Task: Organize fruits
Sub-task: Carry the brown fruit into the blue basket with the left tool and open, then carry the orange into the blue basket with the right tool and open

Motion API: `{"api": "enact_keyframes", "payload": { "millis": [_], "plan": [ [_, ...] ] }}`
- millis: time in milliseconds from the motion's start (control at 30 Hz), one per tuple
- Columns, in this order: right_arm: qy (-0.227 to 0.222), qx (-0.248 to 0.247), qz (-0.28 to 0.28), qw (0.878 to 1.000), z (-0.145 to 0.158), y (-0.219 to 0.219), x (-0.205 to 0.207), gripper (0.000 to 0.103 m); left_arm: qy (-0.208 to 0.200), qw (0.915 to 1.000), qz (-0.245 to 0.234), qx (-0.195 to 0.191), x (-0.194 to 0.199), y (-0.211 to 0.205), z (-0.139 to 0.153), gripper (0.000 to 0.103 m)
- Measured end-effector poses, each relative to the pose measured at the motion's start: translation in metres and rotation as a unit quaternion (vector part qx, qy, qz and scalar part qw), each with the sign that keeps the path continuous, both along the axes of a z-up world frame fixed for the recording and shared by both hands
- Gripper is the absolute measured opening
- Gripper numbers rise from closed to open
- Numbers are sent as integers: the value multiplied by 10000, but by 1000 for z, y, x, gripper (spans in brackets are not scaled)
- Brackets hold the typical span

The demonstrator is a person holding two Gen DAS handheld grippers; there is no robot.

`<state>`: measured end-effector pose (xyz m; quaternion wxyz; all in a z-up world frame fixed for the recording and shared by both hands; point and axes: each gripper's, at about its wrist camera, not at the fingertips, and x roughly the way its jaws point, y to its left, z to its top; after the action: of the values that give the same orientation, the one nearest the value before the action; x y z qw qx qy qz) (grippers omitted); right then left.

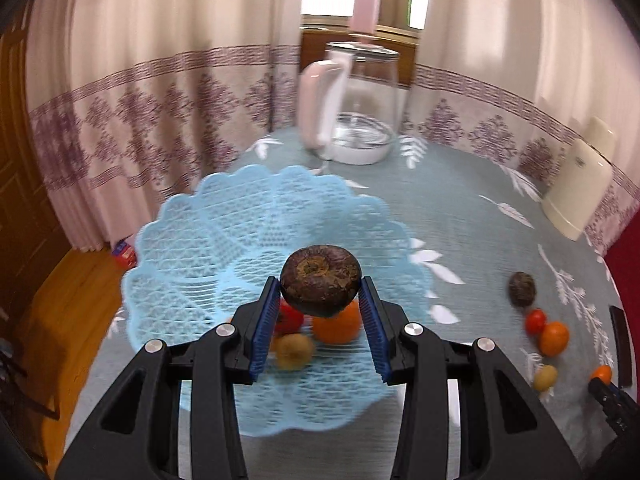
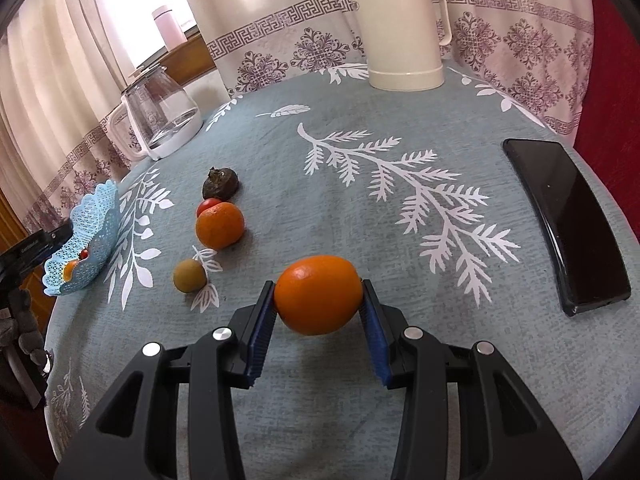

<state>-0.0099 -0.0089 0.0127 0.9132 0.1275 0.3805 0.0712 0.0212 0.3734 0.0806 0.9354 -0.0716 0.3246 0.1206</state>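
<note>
My left gripper [image 1: 320,294] is shut on a dark brown round fruit [image 1: 320,280], held above the light blue lattice basket [image 1: 208,236]. In the basket lie an orange [image 1: 338,326], a red tomato [image 1: 289,318] and a small tan fruit [image 1: 294,350]. My right gripper [image 2: 319,298] is shut on an orange [image 2: 318,294] just above the tablecloth. Loose on the cloth to its left lie a second orange [image 2: 219,226], a red tomato [image 2: 206,205], a dark brown fruit [image 2: 220,184] and a small tan fruit [image 2: 189,276]. The basket [image 2: 86,240] stands at the table's left edge.
A glass kettle [image 1: 356,108] with a white handle stands behind the basket. A cream thermos jug [image 2: 400,24] stands at the back of the table, and a black phone [image 2: 568,220] lies on the right. Curtains surround the blue leaf-patterned tablecloth [image 2: 360,208]; wooden floor lies beyond the left edge.
</note>
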Motion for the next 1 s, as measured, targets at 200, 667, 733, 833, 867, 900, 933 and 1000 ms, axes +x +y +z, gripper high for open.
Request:
{"api": "enact_keyframes", "payload": {
  "millis": [200,667,733,833,867,900,933,1000],
  "plan": [
    [19,-78,-29,10000,0,2,0,42,56,9991,411,-61,-4,31,-5,43],
    [40,-229,-70,9997,2,5,0,42,-92,9971,733,-194,-21,48,-9,59],
    [39,-225,-83,9997,4,5,0,42,-93,9964,829,-131,-25,47,-11,63],
    [40,-171,-33,9998,8,9,0,42,-200,9958,889,-126,-35,45,-12,71],
    [40,-151,-2,9999,9,11,-1,42,-235,9955,920,-65,-37,42,-12,71],
    [34,-123,61,9999,12,15,0,42,-267,9952,940,10,-40,39,-12,71],
    [21,-117,101,9999,14,19,0,42,-327,9950,944,83,-43,35,-11,76],
    [-62,-142,232,9996,22,30,1,42,-530,9940,950,137,-50,29,-8,82]
  ]
}}
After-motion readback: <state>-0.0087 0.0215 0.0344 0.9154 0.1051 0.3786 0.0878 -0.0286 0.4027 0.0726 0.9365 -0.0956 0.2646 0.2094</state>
